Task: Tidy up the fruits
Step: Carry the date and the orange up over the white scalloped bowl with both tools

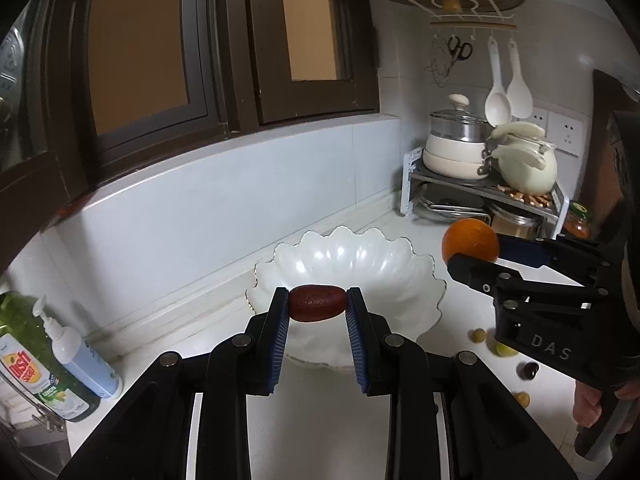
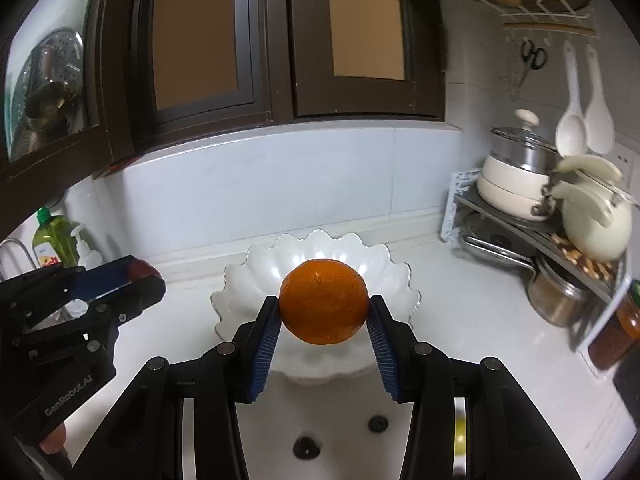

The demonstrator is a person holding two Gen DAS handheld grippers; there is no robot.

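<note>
My left gripper (image 1: pixel 317 304) is shut on a dark red date (image 1: pixel 317 303) and holds it above the near rim of a white scalloped bowl (image 1: pixel 360 256). My right gripper (image 2: pixel 323 307) is shut on an orange (image 2: pixel 323 303) and holds it above the same bowl (image 2: pixel 256 280). In the left wrist view the right gripper (image 1: pixel 476 254) comes in from the right with the orange (image 1: pixel 470 245) beside the bowl's right rim. In the right wrist view the left gripper (image 2: pixel 140 274) shows at the left with the date (image 2: pixel 141 269).
Small fruits (image 1: pixel 478 336) lie on the white counter (image 1: pixel 460 344) right of the bowl, two dark ones (image 2: pixel 307 448) under my right gripper. Soap bottles (image 1: pixel 48 360) stand at the left. A rack with pots (image 1: pixel 480 184) fills the back right corner.
</note>
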